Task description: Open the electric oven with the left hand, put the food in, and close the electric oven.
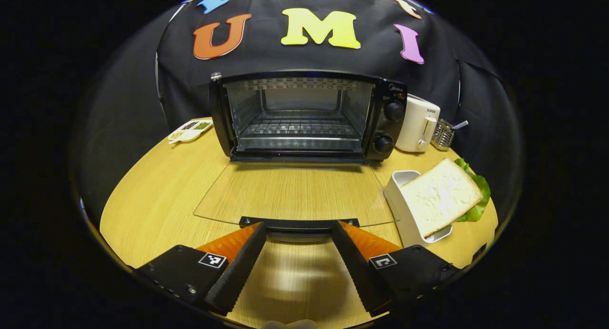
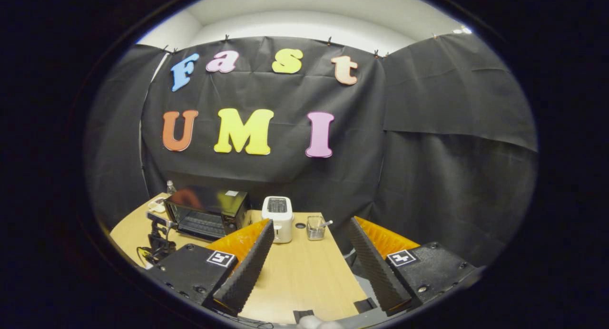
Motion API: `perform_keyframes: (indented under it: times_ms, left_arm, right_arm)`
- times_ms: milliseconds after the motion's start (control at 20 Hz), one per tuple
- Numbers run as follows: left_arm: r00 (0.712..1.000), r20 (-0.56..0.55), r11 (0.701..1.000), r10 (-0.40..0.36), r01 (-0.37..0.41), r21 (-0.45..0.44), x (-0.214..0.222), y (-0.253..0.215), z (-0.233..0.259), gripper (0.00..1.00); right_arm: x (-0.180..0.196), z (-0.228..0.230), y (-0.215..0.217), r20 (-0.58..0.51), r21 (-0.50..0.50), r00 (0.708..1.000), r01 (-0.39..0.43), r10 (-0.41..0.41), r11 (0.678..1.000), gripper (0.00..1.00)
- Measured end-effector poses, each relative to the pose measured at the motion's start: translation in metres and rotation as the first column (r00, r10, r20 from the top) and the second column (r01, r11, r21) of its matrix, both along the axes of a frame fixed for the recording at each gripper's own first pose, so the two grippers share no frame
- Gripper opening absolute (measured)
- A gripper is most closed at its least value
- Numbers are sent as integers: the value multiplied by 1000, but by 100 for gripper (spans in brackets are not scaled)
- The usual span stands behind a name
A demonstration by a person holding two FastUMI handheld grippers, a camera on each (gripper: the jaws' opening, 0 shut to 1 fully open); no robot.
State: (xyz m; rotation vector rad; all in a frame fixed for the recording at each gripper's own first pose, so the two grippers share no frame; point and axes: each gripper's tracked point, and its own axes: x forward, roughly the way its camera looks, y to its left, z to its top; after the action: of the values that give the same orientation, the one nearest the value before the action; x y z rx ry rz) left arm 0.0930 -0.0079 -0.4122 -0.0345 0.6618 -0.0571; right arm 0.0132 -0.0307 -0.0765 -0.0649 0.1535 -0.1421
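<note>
The black electric oven (image 1: 304,115) stands at the back of the wooden table with its cavity and wire rack exposed. Its glass door (image 1: 295,193) lies flat toward me, the black handle (image 1: 299,223) at its near edge. My left gripper (image 1: 299,227) is open, its fingers standing either side of that handle without pressing on it. A slice of white bread (image 1: 440,196) with lettuce (image 1: 479,193) behind it leans in a white holder (image 1: 404,215) to the right. My right gripper (image 2: 311,223) hovers open and empty high above the table's right end, the oven (image 2: 209,215) off to its left.
A white toaster (image 1: 418,124) and a small wire cup (image 1: 443,134) stand right of the oven. A white dish of condiments (image 1: 189,129) lies at the back left. In the right gripper view the left gripper (image 2: 159,236) appears before the oven, near the toaster (image 2: 279,217).
</note>
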Motion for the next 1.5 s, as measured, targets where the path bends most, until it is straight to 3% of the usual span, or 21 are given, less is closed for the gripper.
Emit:
perform_keyframes:
  times_ms: [50,100,150,200,250,300,350,400,450,500,550,600,650,700,800,850,900,1000,1300,1500]
  left_arm:
    - [1000,26,1000,0,0,2,0,2,11,94]
    - [999,47,1000,-4,3,8,-1,5,22,93]
    - [997,73,1000,-5,5,9,-3,8,36,93]
    - [995,104,1000,-7,6,8,-6,10,50,93]
    - [991,137,1000,-1,-1,10,-9,15,67,93]
    - [987,161,1000,8,-8,2,-14,20,82,93]
    - [982,187,1000,13,-11,-11,-19,22,100,93]
    - [977,213,1000,28,-26,-12,-25,30,117,93]
    - [968,247,999,41,-39,-14,-31,37,137,93]
    - [960,275,999,48,-46,-14,-37,42,156,93]
    - [950,307,998,56,-57,-7,-43,47,175,93]
    - [941,333,998,61,-64,-1,-49,51,192,93]
    - [930,362,997,66,-73,5,-55,53,211,93]
    - [918,389,996,75,-86,11,-61,56,229,93]
    - [890,447,995,86,-104,14,-73,58,264,93]
    - [876,474,994,84,-107,21,-79,58,282,93]
    - [865,494,992,89,-122,35,-86,62,294,93]
    - [849,523,991,75,-121,54,-96,59,314,93]
    - [842,529,985,102,-161,66,-115,62,337,93]
    - [850,507,978,143,-199,57,-115,59,336,93]
  right_arm:
    - [1,2,1,4,-3,1000,-2,2,1000,100]
    - [3,0,2,3,-3,1000,-5,5,1000,100]
    - [4,-4,3,-5,2,1000,-12,12,1000,92]
    - [6,-8,5,-12,6,1000,-20,20,1000,100]
    - [11,-14,5,-27,6,999,-27,27,1000,92]
    - [14,-22,5,-45,5,998,-36,36,999,100]
    - [18,-32,6,-65,7,997,-49,49,999,92]
    - [21,-41,9,-83,12,994,-64,65,998,100]
    - [27,-51,12,-101,18,992,-79,81,997,92]
    - [31,-61,14,-123,24,988,-91,94,996,100]
    - [37,-75,17,-141,35,983,-111,115,993,100]
    - [41,-88,23,-169,50,976,-130,137,990,92]
    - [45,-104,28,-195,68,967,-151,162,986,100]
    - [50,-119,33,-222,89,958,-166,183,982,100]
    - [60,-148,43,-278,141,934,-190,223,972,100]
    - [64,-164,48,-310,164,919,-200,243,966,92]
    - [67,-180,54,-345,194,901,-207,264,959,100]
    - [76,-208,69,-388,273,863,-229,325,934,100]
    - [100,-273,105,-497,438,741,-234,451,868,99]
    - [127,-298,122,-521,534,679,-214,517,818,98]
